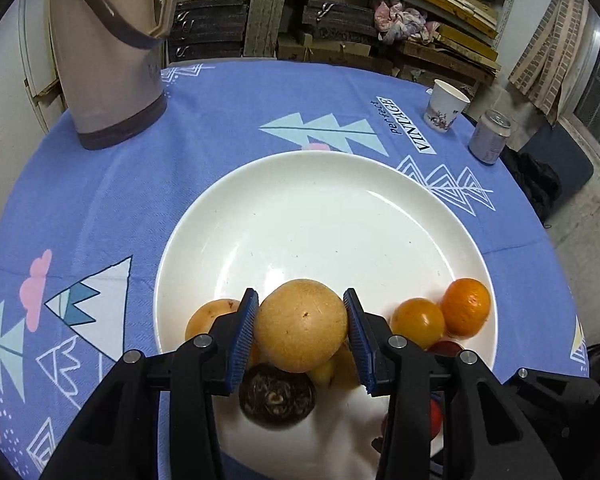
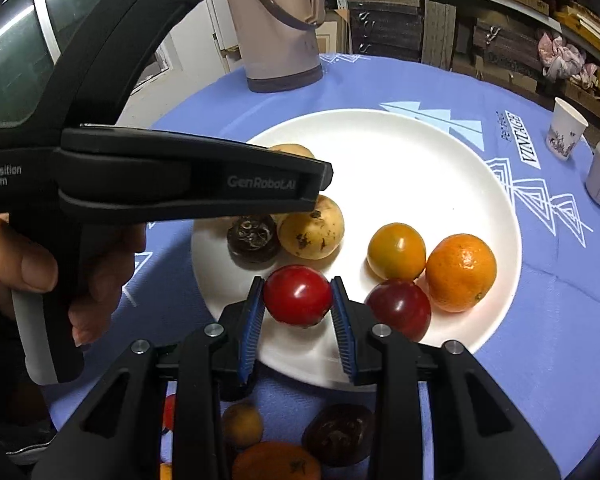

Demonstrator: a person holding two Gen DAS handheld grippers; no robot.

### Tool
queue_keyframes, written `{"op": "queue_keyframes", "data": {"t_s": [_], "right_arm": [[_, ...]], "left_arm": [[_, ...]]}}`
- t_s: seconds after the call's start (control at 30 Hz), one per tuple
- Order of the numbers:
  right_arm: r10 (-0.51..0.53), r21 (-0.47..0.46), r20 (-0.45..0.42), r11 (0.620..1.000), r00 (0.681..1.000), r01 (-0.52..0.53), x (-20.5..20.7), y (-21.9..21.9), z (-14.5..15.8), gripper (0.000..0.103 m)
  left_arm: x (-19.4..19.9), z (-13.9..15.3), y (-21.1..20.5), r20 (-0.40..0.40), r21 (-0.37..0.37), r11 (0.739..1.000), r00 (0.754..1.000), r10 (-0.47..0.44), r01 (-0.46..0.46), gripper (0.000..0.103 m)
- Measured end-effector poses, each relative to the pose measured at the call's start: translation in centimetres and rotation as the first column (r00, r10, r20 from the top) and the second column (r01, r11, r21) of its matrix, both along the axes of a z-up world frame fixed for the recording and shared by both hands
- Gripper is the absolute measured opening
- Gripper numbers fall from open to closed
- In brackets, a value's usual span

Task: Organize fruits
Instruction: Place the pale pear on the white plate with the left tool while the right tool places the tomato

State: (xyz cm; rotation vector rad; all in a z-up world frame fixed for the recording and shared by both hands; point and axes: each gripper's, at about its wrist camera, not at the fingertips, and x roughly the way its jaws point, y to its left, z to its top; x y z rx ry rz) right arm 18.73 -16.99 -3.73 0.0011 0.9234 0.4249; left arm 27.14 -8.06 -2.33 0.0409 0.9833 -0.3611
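A white plate (image 1: 340, 200) lies on the blue tablecloth; it also shows in the right wrist view (image 2: 400, 152). My left gripper (image 1: 302, 334) is shut on a yellow-brown round fruit (image 1: 300, 328), held above the plate's near side. Under it lie a dark wrinkled fruit (image 1: 276, 396), another yellow fruit (image 1: 210, 316), a yellow tomato (image 1: 418, 322) and an orange (image 1: 466, 306). My right gripper (image 2: 298, 320) is shut on a red tomato (image 2: 298, 294) over the plate's near edge. A dark red fruit (image 2: 400, 308), the orange (image 2: 460, 272) and a yellow pear-like fruit (image 2: 312, 230) lie on the plate.
A beige thermos jug (image 1: 108, 52) stands at the far left. A paper cup (image 1: 446, 106) and a can (image 1: 490, 136) stand at the far right. Several loose fruits (image 2: 340, 434) lie on the cloth below my right gripper. The left tool's body (image 2: 160, 176) crosses the right view.
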Motion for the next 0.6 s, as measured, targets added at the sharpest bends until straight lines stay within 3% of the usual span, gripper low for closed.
{"op": "queue_keyframes", "data": {"t_s": [0.2, 0.37, 0.47, 0.6], "right_arm": [[-0.015, 0.016, -0.016, 1.0, 1.0, 0.016, 0.5, -0.3, -0.4, 0.036], [-0.031, 0.039, 0.005, 0.999, 1.0, 0.031, -0.5, -0.7, 0.5, 0.049], [-0.048, 0.055, 0.024, 0.997, 0.999, 0.046, -1.5, -1.5, 1.2, 0.051], [-0.096, 0.103, 0.046, 0.991, 0.994, 0.091, -2.7, -2.8, 2.2, 0.062]], "left_arm": [[0.0, -0.1, -0.1, 0.028, 0.019, 1.0, 1.0, 0.008, -0.008, 0.045], [-0.9, 0.9, 0.1, 0.058, 0.025, 0.999, 0.998, 0.019, -0.021, 0.069], [-2.3, 1.7, 0.4, 0.084, 0.031, 1.0, 0.996, 0.002, -0.005, 0.071], [-3.9, 1.4, 0.8, 0.038, 0.035, 0.999, 0.999, 0.02, -0.021, 0.075]]}}
